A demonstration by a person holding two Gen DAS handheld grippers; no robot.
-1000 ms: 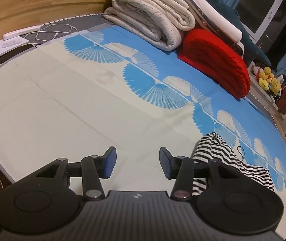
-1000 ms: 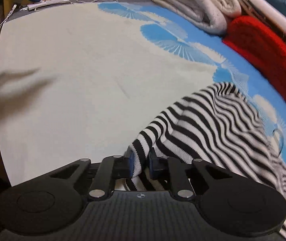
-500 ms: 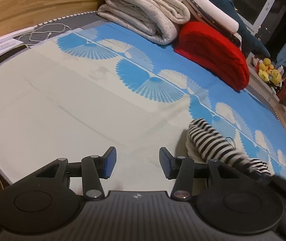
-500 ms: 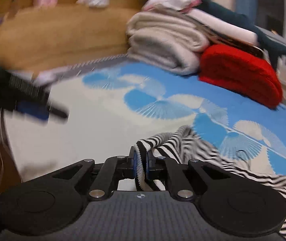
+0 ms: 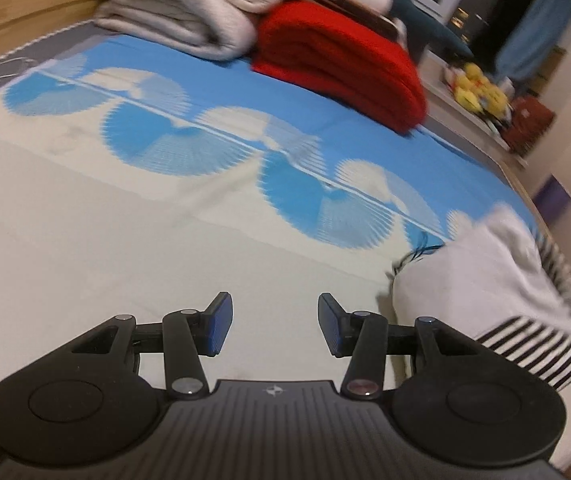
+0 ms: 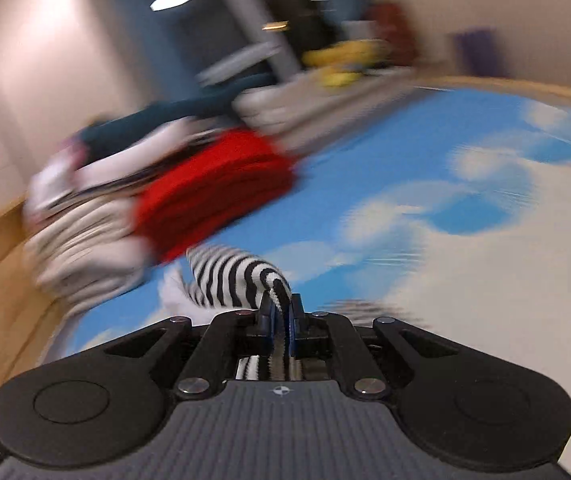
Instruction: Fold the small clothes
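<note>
A black-and-white striped small garment (image 5: 525, 344) lies at the right of the bed in the left wrist view, its pale inner side (image 5: 473, 276) turned up. My left gripper (image 5: 271, 322) is open and empty, low over the cream sheet, to the left of the garment. In the right wrist view my right gripper (image 6: 280, 312) is shut on a striped edge of the garment (image 6: 241, 276), which hangs off the fingers above the bed. This view is heavily blurred.
Folded cream blankets (image 5: 189, 12) and a folded red blanket (image 5: 341, 64) are stacked at the head of the bed. The blue fan-patterned sheet (image 5: 221, 144) covers the mattress. A shelf with yellow toys (image 5: 481, 92) stands beyond the bed.
The right gripper has swung the striped garment up and round to the right, so its view now faces the room. The garment's pale inside has turned up. The left gripper stayed open.
</note>
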